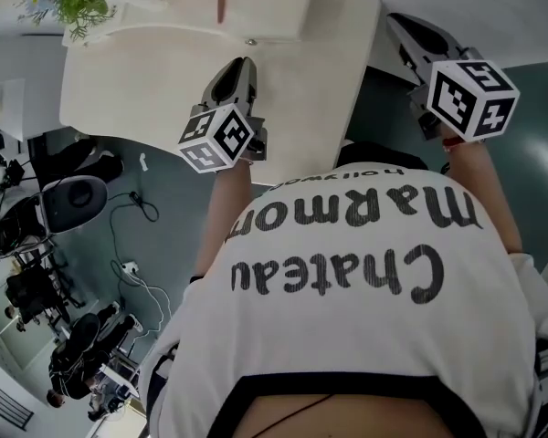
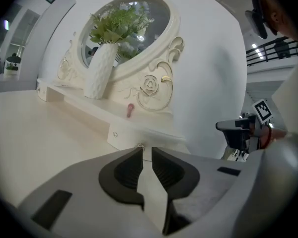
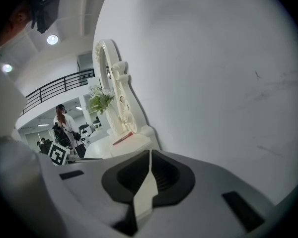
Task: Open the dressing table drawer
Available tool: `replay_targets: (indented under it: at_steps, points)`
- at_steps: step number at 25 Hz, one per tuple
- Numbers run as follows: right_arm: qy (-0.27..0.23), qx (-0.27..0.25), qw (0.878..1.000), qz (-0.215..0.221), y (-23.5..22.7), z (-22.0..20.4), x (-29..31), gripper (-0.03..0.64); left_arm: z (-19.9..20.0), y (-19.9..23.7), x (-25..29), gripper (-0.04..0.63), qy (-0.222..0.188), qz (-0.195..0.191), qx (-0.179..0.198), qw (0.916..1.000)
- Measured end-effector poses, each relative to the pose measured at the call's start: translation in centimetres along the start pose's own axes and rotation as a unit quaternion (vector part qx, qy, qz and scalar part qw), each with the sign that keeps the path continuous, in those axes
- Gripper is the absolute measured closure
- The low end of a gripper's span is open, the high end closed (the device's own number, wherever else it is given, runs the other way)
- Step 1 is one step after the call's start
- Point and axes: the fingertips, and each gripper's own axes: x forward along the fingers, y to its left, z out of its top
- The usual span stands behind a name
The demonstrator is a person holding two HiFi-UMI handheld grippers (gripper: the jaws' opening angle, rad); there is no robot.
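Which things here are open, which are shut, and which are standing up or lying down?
Drawer, shut, nothing touching it.
Left tongs, shut and empty, over the table.
Right tongs, shut and empty, beside the table.
Vase, upright on the shelf, green plants in it.
Mirror, standing upright behind the vase.
Pink stick, lying on the shelf.
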Motion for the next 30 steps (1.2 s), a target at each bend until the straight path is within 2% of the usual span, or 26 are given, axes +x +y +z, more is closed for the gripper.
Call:
replay_targets:
  at_steps: [1, 3, 8, 12, 14, 18, 22, 24, 28, 30]
  points:
    - [0.001, 0.003, 1.0, 0.0, -0.2, -0.1, 0.0, 0.584, -0.3, 0.2, 0.3, 0.543, 0.006, 0.002, 0.0, 1.0]
    - [0.001, 0.007, 1.0, -0.001, -0.6, -0.4, -0.1, 0.584, -0.9, 0.3, 0.8, 0.411, 0.018, 0.006, -0.001, 0.9998]
    - [0.002, 0.021, 1.0, -0.004, -1.4, -1.2, -0.7, 0.584, -2.0, 0.4, 1.5, 0.408, 0.037, 0.013, 0.013, 0.9991]
    - [0.005, 0.028, 1.0, -0.006, 0.0, -4.7, -2.4, 0.584, -4.8, 0.8, 0.5, 0.373, 0.049, 0.017, 0.029, 0.9982]
    - [0.005, 0.029, 1.0, -0.008, 0.8, -5.9, -3.0, 0.584, -5.7, 1.0, 0.0, 0.37, 0.047, 0.014, 0.034, 0.9982]
    - [0.006, 0.03, 0.999, -0.01, -0.9, -3.3, -0.3, 0.584, -2.4, 2.5, 3.3, 0.371, 0.035, 0.02, 0.042, 0.9983]
    - [0.004, 0.034, 0.999, -0.014, -2.6, -1.8, 0.2, 0.584, -1.3, 2.3, 5.7, 0.373, 0.054, 0.03, 0.08, 0.9949]
    - [0.003, 0.035, 0.999, -0.015, -2.6, -1.7, -0.1, 0.584, -1.2, 2.0, 5.7, 0.374, 0.057, 0.031, 0.088, 0.9941]
    - [0.002, 0.037, 0.999, -0.013, -2.2, -1.7, -1.0, 0.584, -0.8, 1.4, 5.4, 0.435, 0.042, 0.026, 0.102, 0.9936]
    - [0.001, 0.037, 0.999, -0.013, -2.2, -1.7, -1.2, 0.584, -0.9, 1.2, 5.4, 0.479, 0.049, 0.032, 0.108, 0.9924]
